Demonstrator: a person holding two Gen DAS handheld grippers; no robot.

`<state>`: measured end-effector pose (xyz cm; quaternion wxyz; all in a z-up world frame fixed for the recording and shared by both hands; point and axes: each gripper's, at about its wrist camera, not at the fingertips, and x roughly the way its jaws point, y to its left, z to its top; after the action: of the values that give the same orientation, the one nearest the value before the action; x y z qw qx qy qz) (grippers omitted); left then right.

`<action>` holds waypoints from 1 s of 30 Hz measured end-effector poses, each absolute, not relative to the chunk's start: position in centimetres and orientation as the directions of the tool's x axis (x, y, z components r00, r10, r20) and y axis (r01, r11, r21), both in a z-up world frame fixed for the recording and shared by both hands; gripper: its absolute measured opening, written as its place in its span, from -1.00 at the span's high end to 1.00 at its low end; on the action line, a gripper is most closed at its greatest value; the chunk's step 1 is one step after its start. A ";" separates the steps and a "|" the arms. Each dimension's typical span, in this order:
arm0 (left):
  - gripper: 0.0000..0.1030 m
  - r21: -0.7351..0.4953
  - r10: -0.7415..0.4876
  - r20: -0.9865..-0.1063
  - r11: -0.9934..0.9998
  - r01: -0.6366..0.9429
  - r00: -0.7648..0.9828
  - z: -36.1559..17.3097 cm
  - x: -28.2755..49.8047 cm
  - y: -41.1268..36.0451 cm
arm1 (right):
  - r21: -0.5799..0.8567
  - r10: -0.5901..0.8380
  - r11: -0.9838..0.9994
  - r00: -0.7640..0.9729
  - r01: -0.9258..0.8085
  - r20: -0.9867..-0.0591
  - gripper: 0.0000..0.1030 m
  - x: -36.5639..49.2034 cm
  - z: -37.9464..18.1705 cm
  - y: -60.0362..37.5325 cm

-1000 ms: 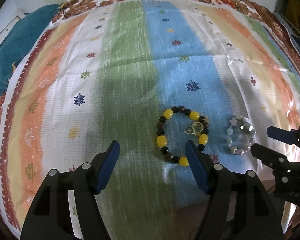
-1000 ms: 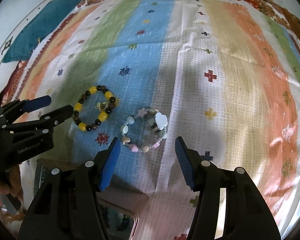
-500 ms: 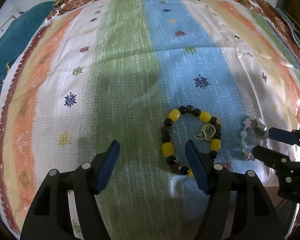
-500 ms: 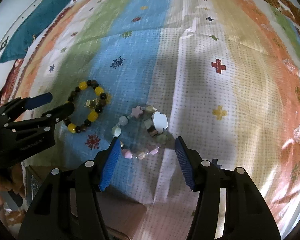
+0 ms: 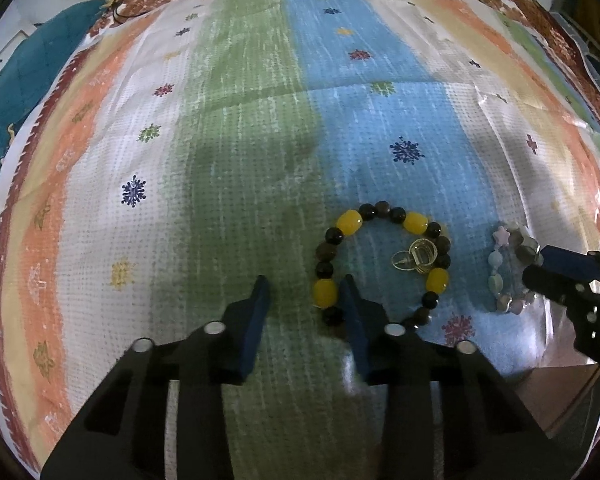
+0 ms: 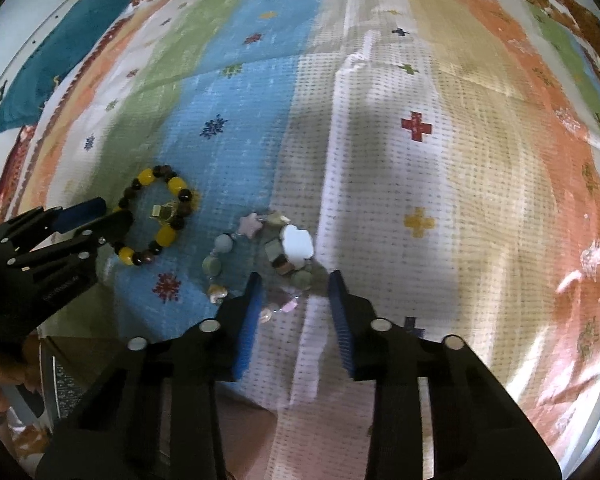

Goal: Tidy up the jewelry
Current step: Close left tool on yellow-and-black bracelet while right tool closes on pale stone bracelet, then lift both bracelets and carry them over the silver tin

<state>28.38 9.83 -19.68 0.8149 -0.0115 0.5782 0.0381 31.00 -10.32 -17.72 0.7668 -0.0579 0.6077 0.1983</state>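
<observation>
Both bracelets lie loose on the striped cloth (image 5: 240, 184), nothing sorted yet. The left tongs (image 5: 304, 296) hang open at the yellow bracelet's (image 5: 384, 260) nine o'clock. The right tongs (image 6: 294, 292) gape over the pastel bracelet (image 6: 260, 264).

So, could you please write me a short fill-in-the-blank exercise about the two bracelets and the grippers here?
1. The bracelet with black beads also carries large beads coloured ____.
2. The pastel bracelet includes a white bead shaped like a ____.
3. The right gripper has its jaws ____, around the pastel bracelet's near part.
4. Both bracelets lie on a ____ cloth.

Missing words: yellow; flower; open; striped
</observation>
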 end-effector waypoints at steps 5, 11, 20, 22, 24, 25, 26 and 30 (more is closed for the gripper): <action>0.76 0.004 0.026 -0.947 0.998 -0.070 0.320 -19.5 28.4 9.8 | 0.184 0.259 0.915 0.175 -0.359 -0.950 0.68 31.1 -17.7 -10.8; 0.79 -0.028 0.000 -0.942 0.997 -0.077 0.336 -18.5 28.3 9.8 | 0.206 0.285 0.906 0.175 -0.369 -0.942 0.76 30.8 -17.0 -11.3; 0.79 -0.032 -0.007 -0.918 0.998 -0.056 0.396 -15.5 27.1 8.4 | 0.131 0.267 0.893 0.272 -0.431 -0.925 0.77 29.7 -14.0 -10.5; 0.79 -0.028 -0.009 -0.915 0.999 -0.041 0.403 -15.1 26.8 7.8 | 0.132 0.275 0.889 0.280 -0.439 -0.920 0.77 29.5 -13.5 -10.4; 0.79 -0.025 -0.009 -0.910 0.999 -0.032 0.413 -14.6 26.7 7.5 | 0.126 0.276 0.887 0.292 -0.444 -0.916 0.77 29.3 -13.1 -10.3; 0.79 -0.026 -0.011 -0.908 0.999 -0.029 0.419 -14.3 26.6 7.4 | 0.126 0.280 0.886 0.299 -0.445 -0.912 0.77 29.2 -12.8 -10.3; 0.79 -0.029 -0.015 -0.904 0.999 -0.027 0.426 -13.9 26.5 7.2 | 0.127 0.283 0.886 0.303 -0.446 -0.910 0.77 29.1 -12.6 -10.4; 0.79 -0.039 -0.026 -0.892 0.999 -0.020 0.452 -12.7 26.5 6.8 | 0.124 0.294 0.882 0.326 -0.454 -0.899 0.77 28.7 -11.6 -10.5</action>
<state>26.48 6.80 -12.67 0.8516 -0.0221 0.5237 -0.0018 28.67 -10.48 -11.61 0.8106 -0.0753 0.5329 0.2308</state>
